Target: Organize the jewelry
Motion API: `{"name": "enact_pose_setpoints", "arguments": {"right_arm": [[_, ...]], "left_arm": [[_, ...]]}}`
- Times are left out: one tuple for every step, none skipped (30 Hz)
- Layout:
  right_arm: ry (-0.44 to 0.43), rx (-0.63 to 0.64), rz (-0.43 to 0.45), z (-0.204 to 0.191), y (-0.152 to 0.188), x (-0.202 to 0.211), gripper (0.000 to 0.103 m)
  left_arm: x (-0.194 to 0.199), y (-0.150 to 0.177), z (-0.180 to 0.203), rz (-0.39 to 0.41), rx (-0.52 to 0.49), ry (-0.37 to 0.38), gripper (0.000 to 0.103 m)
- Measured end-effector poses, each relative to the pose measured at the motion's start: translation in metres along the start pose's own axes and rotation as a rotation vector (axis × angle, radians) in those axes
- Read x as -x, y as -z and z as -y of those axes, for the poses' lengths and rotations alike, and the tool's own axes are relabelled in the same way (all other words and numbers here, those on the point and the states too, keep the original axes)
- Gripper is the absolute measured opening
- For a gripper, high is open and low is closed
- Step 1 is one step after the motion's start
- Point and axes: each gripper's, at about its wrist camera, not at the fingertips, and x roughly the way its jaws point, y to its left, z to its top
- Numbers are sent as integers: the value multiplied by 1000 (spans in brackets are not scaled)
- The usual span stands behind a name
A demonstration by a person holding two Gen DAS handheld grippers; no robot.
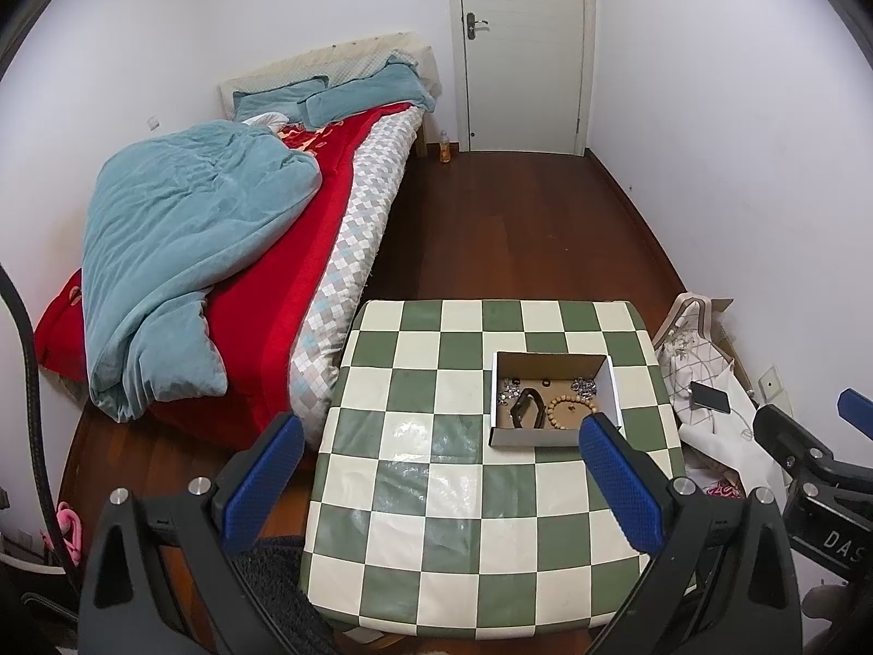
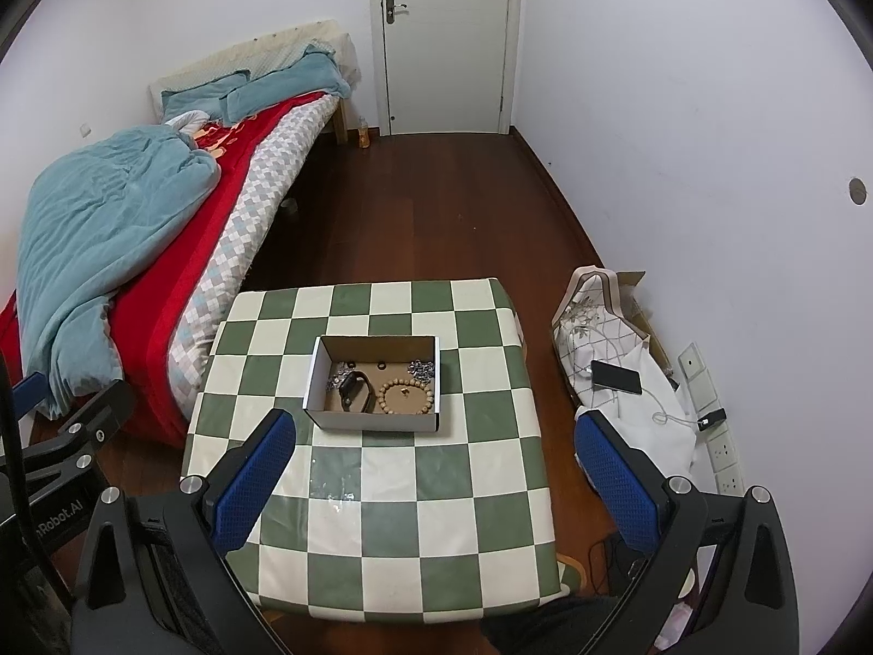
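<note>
Reaching: bring one gripper down over the box (image 2: 376, 382) from above, slowly, without nudging its wall.
Left gripper (image 1: 442, 469): spread wide, empty, held high above the table (image 1: 436, 518).
Right gripper (image 2: 436, 464): spread wide, empty.
Jewelry: wooden bead bracelet (image 2: 406, 396), black band (image 2: 356, 390) and silvery pieces (image 2: 420, 368) lie loose inside the box.

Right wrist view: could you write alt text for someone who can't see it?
An open cardboard box sits on a green-and-white checkered table, holding a wooden bead bracelet, a black band and small silver pieces. The right hand-held gripper hangs open above the table, holding nothing. Behind are a bed and a closed door.
</note>
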Motion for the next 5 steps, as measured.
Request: {"name": "enact_pose_setpoints", "arguments": {"right_arm": [[-1,-2,1,0,0,0,103],[-1,-3,1,0,0,0,103],[0,-3,1,0,0,0,103],[0,-1,0,0,0,0,103],[-2,-1,0,0,0,0,103]], "left_arm": [[0,0,0,2,0,-2,103],[0,0,0,1,0,-2,103],[0,0,-1,2,2,-1,103],[-1,0,-1,3,3,0,103],[-1,0,0,2,0,-2,103]]}}
